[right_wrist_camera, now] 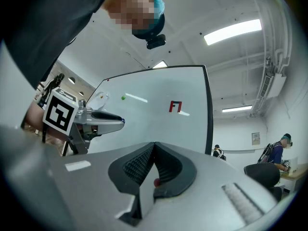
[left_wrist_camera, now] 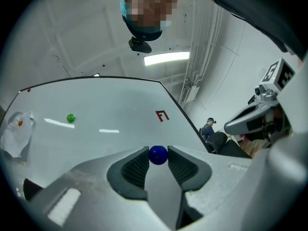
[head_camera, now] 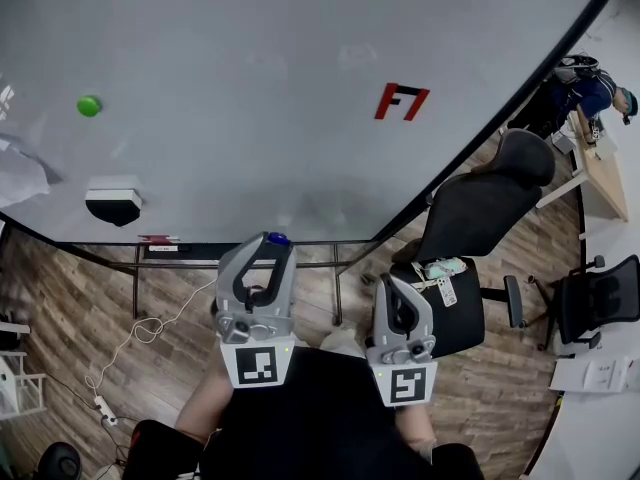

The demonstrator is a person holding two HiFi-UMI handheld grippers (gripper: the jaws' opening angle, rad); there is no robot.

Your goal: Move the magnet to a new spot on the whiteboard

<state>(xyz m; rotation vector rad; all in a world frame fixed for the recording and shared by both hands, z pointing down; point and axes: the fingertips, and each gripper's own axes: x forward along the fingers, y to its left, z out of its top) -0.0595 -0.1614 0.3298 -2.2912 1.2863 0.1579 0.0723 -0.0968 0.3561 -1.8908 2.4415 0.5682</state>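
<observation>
Holding a small round blue magnet (left_wrist_camera: 158, 154) in the left gripper (head_camera: 270, 250), pinched btw the 2 jaw tips, w/ a dark pad pressing on each side. Seen from the head view low down, in front of the bottom edge of the whiteboard (head_camera: 250, 58); touching the board or not, can't tell. Squeezing the right gripper (right_wrist_camera: 154, 147) all the way closed, pads pressed together, w/ only a tiny red dot low btw them. Holding both grippers side by side, apart, left one reaching a bit further toward the board. Up on the whiteboard: a green magnet (head_camera: 89, 105) far to the left, a red letter F (head_camera: 401, 101) to the right, an eraser (head_camera: 113, 202) low on the left, a clear plastic bag (head_camera: 22, 176) at the left edge. Off to the right on the wood floor (head_camera: 60, 298), a black chair (head_camera: 478, 213); on the left of the floor, a white cable (head_camera: 140, 330)
</observation>
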